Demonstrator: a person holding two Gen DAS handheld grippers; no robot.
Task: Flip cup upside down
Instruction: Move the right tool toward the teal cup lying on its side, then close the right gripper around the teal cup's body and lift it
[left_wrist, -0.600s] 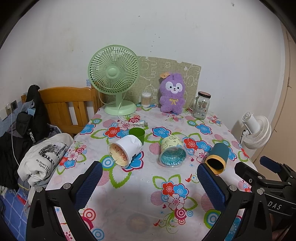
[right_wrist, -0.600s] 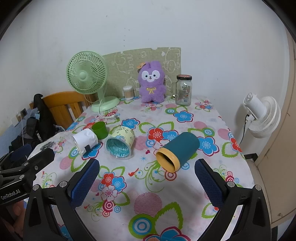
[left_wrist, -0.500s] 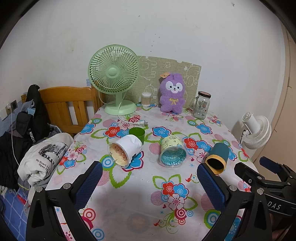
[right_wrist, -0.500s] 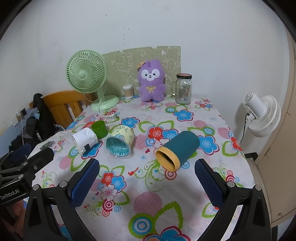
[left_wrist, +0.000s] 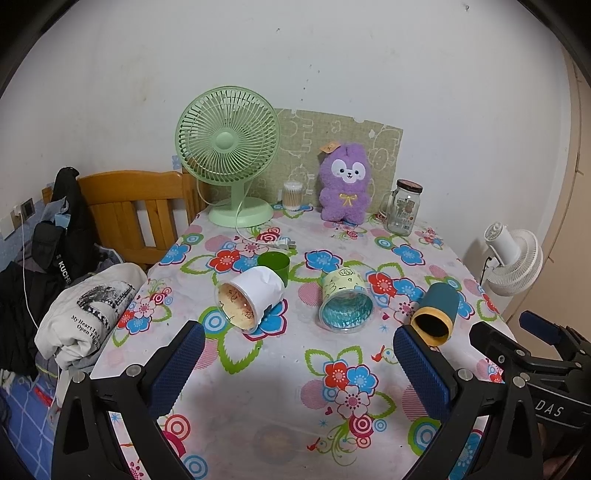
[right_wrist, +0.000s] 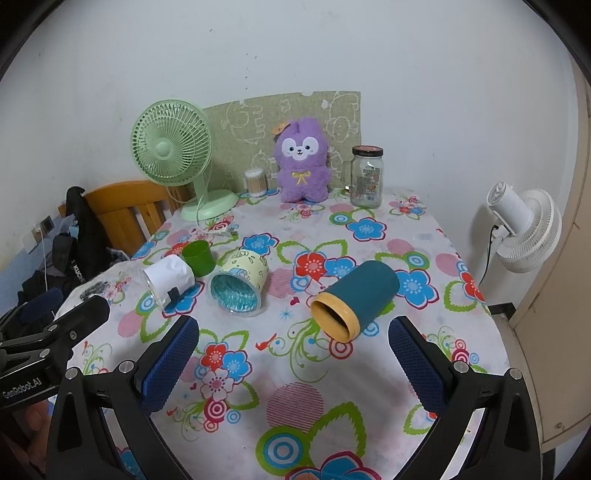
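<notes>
Teal cup lies nearest the right jaws.

Left wrist view: left gripper (left_wrist: 295, 363) jaws wide, empty; teal cup (left_wrist: 436, 309) lies on its side off to the right on the table (left_wrist: 280, 376).
Right wrist view: right gripper (right_wrist: 293, 358) jaws wide, empty; the cup (right_wrist: 356, 297) lies just ahead, mouth toward them, axis slanting up-right.

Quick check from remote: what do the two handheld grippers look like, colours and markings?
Both look alike: black angular frames with silver screws and two fingers faced with dark blue textured pads. The left gripper is lettered "GenRobot.AI" in white; the right gripper shows "DAS". No cables or sleeves are visible.
</notes>
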